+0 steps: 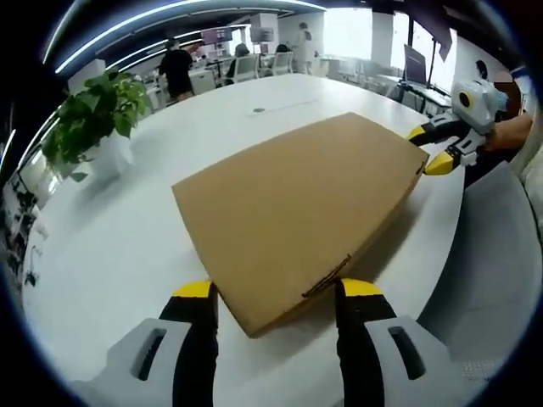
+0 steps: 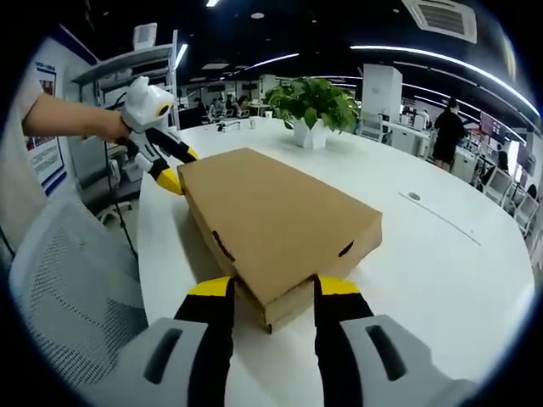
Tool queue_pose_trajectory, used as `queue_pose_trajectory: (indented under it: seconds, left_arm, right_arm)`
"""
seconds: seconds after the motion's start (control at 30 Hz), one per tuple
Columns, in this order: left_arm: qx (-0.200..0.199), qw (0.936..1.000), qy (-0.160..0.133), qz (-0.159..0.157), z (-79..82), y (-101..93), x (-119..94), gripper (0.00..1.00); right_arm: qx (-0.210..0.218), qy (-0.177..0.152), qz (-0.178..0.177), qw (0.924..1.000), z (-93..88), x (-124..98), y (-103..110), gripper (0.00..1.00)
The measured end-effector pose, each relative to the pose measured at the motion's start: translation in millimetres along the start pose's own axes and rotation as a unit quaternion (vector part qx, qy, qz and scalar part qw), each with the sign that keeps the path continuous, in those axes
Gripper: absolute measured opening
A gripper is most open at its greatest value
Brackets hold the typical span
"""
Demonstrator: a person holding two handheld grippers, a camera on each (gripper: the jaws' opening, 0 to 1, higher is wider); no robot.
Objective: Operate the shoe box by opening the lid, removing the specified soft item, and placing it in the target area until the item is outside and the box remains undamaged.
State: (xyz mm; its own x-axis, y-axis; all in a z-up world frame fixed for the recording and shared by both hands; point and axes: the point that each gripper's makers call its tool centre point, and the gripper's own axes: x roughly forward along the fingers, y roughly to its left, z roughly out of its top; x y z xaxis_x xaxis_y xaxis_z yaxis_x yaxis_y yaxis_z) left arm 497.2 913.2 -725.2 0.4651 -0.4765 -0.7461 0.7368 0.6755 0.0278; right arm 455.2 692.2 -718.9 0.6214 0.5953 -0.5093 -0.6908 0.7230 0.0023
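Closed shoe box on white office table, both tongs open astride its corners.

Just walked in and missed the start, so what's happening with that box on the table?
A person holds a two-jaw gripper in each hand, one at each end of a closed cardboard shoe box lying on the white table. The left gripper straddles one corner, jaws open. The right gripper does the same at the opposite corner. The lid is still down and nothing has come out. A potted plant stands farther along the table.
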Motion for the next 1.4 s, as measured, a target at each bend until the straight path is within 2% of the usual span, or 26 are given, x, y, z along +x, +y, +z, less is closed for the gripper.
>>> queue_pose_trajectory:
  seconds: [0.2, 0.4, 0.77, 1.03, 1.4]
  left_arm:
    - [-0.001, 1.0, -0.004, 0.0, 0.0, 0.3, 0.2, 0.55]
    - [-0.004, 1.0, -0.003, -0.002, 0.0, 1.1, 0.2, 0.55]
    - [-0.029, 0.9994, -0.016, -0.007, 3.4, -1.1, -7.9, 0.56]
    - [-0.059, 0.9972, -0.046, -0.005, 17.9, -1.9, -19.2, 0.61]
    - [-0.067, 0.9955, -0.066, -0.008, 36.5, -2.5, -34.1, 0.67]
  right_arm:
    - [0.006, -0.007, 0.0, 1.0, 0.8, 0.6, 3.5, 0.39]
    - [0.003, -0.007, -0.004, 1.0, 2.0, 0.1, 1.0, 0.37]
    - [0.007, -0.012, 0.002, 0.9999, 11.1, -3.5, 5.7, 0.46]
    - [-0.006, -0.021, 0.004, 0.9997, 22.9, -9.4, 10.6, 0.5]
    - [-0.024, -0.035, -0.004, 0.9991, 43.1, -18.4, 2.3, 0.47]
